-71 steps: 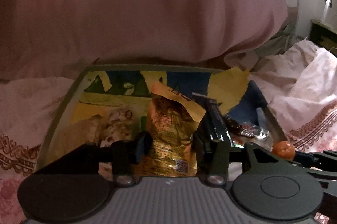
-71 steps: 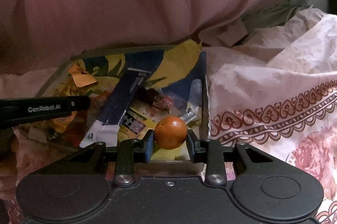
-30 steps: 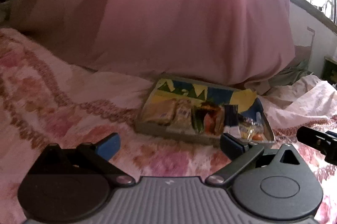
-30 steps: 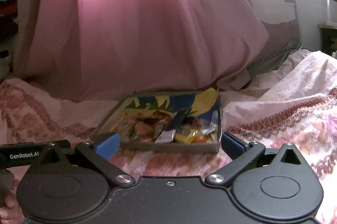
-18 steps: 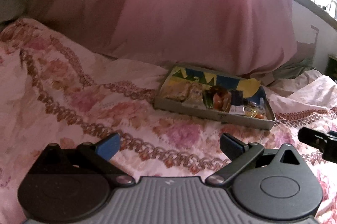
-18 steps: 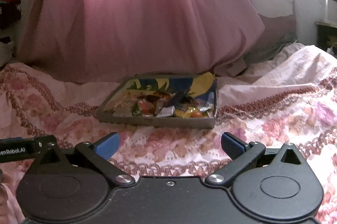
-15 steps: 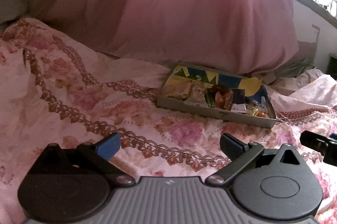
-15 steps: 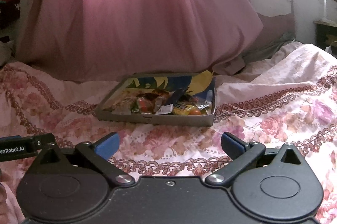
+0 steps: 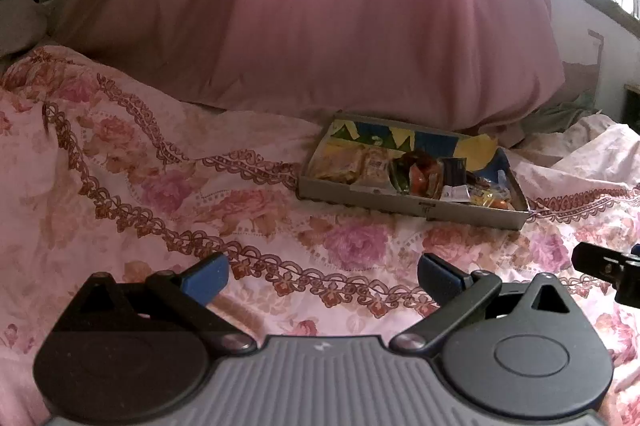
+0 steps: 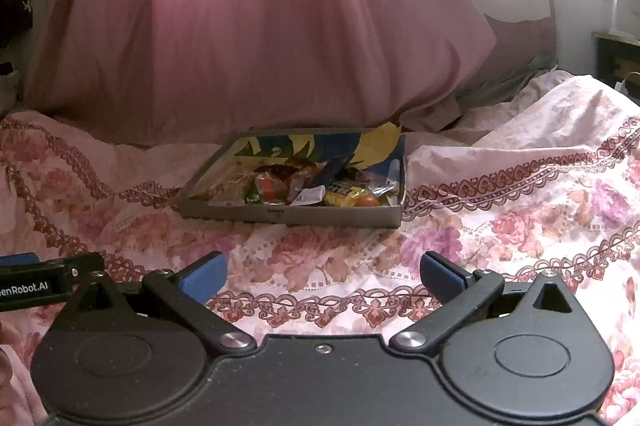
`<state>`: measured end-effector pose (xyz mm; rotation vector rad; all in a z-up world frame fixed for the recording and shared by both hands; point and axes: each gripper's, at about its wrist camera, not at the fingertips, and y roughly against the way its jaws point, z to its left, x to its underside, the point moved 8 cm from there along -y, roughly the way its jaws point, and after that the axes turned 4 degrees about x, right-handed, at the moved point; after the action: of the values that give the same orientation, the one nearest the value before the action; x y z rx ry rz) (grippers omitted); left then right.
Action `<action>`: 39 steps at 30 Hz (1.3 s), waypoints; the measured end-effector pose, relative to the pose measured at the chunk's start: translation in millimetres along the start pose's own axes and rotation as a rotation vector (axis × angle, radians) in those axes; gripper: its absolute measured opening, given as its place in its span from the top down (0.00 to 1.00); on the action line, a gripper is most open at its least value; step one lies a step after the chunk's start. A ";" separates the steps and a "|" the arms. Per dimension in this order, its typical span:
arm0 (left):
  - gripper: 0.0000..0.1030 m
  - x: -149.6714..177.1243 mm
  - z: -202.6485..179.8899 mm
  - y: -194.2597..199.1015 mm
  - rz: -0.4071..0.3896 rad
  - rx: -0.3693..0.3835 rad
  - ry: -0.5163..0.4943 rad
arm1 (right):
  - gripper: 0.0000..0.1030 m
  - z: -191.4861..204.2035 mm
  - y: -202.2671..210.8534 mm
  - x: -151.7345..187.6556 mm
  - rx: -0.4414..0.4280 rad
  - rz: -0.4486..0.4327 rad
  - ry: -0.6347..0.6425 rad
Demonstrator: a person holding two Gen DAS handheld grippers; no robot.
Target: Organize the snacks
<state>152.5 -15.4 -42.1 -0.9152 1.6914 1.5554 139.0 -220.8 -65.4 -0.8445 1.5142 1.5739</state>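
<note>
A big pink curtain (image 10: 248,25) hangs behind a bed covered in a floral bedspread (image 10: 500,226), and on that soft cover sits a shallow tray (image 10: 288,214) holding the snacks (image 10: 304,185), among them a small orange (image 10: 366,201) in its near right corner. The left hand-held gripper (image 9: 322,276) and the right hand-held gripper (image 10: 322,276) both hover well short of the tray, jaws spread wide and empty. The likely trouble is the yielding bedding: pressing a tray edge could tip it and roll the orange or slide wrappers over the low rim. The near wall is unobstructed with open bedspread in front; the curtain crowds the far side, and raised folds lie to the right.
</note>
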 end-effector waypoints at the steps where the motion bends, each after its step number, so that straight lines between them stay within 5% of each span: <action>1: 0.00 0.0 0.1 -0.1 0.001 0.000 0.001 | 0.01 -0.1 -0.1 0.1 0.000 0.000 -0.002; 39: 0.00 -0.6 4.5 0.2 0.004 -0.003 0.006 | 0.01 3.6 -2.7 2.8 0.003 0.014 0.001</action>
<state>152.8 -10.9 -41.8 -0.9191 1.6964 1.5593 140.2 -217.1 -68.9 -0.8345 1.5260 1.5811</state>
